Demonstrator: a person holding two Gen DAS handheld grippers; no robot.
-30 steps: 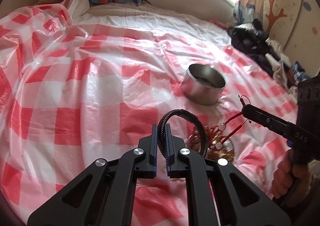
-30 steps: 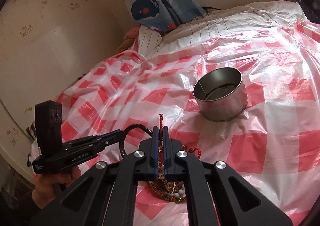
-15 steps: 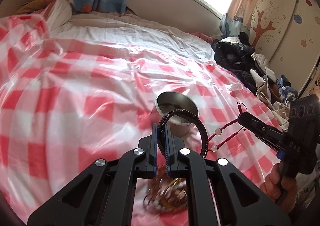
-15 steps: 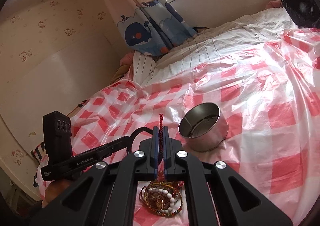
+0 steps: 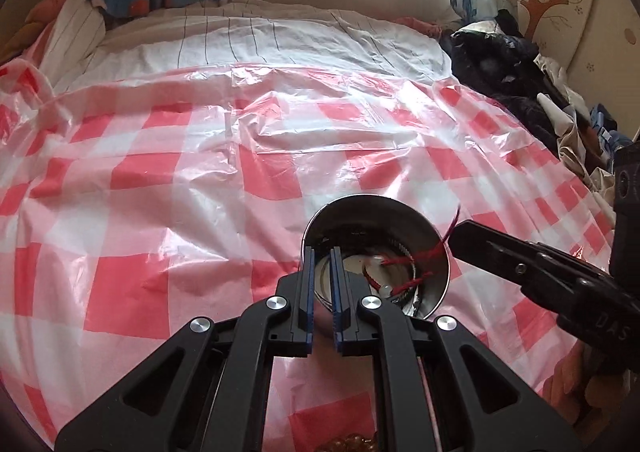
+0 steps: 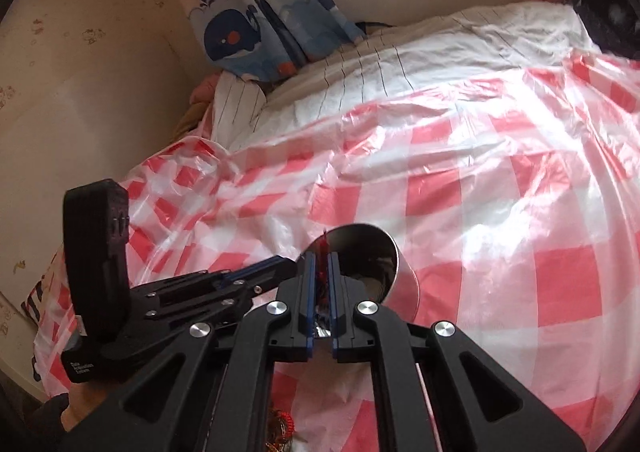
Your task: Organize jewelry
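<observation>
Left wrist view: the left gripper [image 5: 322, 252] hangs over the tin's [image 5: 440, 272] near rim, its jaws a narrow slot apart with nothing between them. In the tin lies the red cord [image 5: 404, 261] with a pale bead. The right gripper [image 5: 460, 238] reaches in from the right.

Right wrist view: the right gripper [image 6: 322, 258] is just opening, with red cord [image 6: 322, 272] between its pads above the tin [image 6: 404, 280]. The left gripper [image 6: 290, 266] sits close beside, on the checked sheet [image 6: 500, 180].
</observation>
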